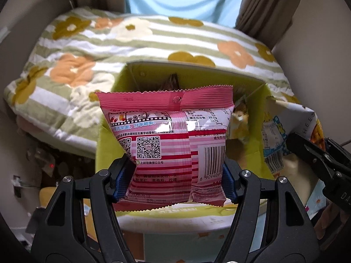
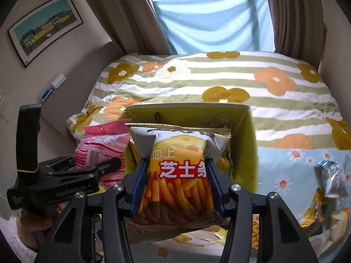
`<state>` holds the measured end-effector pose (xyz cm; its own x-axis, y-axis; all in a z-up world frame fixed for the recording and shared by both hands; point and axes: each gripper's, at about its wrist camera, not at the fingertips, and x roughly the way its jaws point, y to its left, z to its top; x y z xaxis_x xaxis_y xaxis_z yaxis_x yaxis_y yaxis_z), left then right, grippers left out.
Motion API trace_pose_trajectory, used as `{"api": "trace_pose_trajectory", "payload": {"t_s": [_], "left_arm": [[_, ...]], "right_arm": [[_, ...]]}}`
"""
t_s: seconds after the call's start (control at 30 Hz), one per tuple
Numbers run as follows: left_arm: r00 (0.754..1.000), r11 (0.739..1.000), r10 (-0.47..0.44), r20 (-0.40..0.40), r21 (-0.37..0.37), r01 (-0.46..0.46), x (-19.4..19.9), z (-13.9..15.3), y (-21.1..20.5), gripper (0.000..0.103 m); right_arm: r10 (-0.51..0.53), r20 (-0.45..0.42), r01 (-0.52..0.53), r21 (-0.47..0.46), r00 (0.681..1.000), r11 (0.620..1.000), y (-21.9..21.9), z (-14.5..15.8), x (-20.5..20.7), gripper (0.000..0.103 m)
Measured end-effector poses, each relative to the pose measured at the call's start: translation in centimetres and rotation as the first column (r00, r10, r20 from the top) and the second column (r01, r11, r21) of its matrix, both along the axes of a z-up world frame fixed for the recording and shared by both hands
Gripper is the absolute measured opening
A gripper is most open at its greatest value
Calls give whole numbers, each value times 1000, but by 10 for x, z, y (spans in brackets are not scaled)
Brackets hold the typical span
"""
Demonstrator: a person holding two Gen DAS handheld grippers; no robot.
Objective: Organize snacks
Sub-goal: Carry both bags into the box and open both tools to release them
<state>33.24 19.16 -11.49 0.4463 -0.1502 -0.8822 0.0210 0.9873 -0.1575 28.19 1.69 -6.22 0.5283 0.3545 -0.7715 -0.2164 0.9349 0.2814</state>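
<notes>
My left gripper [image 1: 175, 182] is shut on a pink striped snack bag [image 1: 169, 144] and holds it over the open lime-green cardboard box [image 1: 105, 151]. My right gripper [image 2: 176, 186] is shut on a yellow cheese-stick bag [image 2: 179, 173] and holds it over the same box [image 2: 245, 144]. The pink bag [image 2: 103, 146] and the left gripper [image 2: 72, 171] show at the left of the right wrist view. The cheese-stick bag [image 1: 285, 135] and the right gripper [image 1: 318, 160] show at the right edge of the left wrist view. Other snack packets lie inside the box, mostly hidden.
The box rests on a bed by a striped floral quilt [image 2: 219, 81]. Loose snack packets [image 2: 331, 177] lie on the blue daisy sheet at the right. Curtains and a window stand behind the bed. A framed picture [image 2: 43, 26] hangs on the left wall.
</notes>
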Motion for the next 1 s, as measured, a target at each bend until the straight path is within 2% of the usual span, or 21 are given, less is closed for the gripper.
{"api": "trace_pose_trajectory", "payload": {"t_s": [0.23,0.37,0.43,0.5,0.57,1.0], "left_arm": [[996,998,-50,-72,33,53,6,-40,-1,65],[995,999,-36,-94,27,38,8,-53,0,67],[991,999,-40,-126,29,44,10,-60,-2,72],[988,999,-48,-149,19,51,12,-64,-2,89],[989,998,-41,-142,36,47,10,-63,-2,100],[994,1000,-5,-105,18,7,-15,-40,5,101]], "right_arm": [[-43,-70,41,-40,997,998,3,-24,9,48],[-43,-91,40,-43,995,998,0,-32,11,48],[-49,-96,45,-41,994,998,0,-34,14,48],[-54,-100,51,-35,993,998,-3,-35,14,48],[-57,-101,54,-36,993,998,-5,-36,14,48],[-49,-109,43,-59,993,997,-1,-44,7,48]]}}
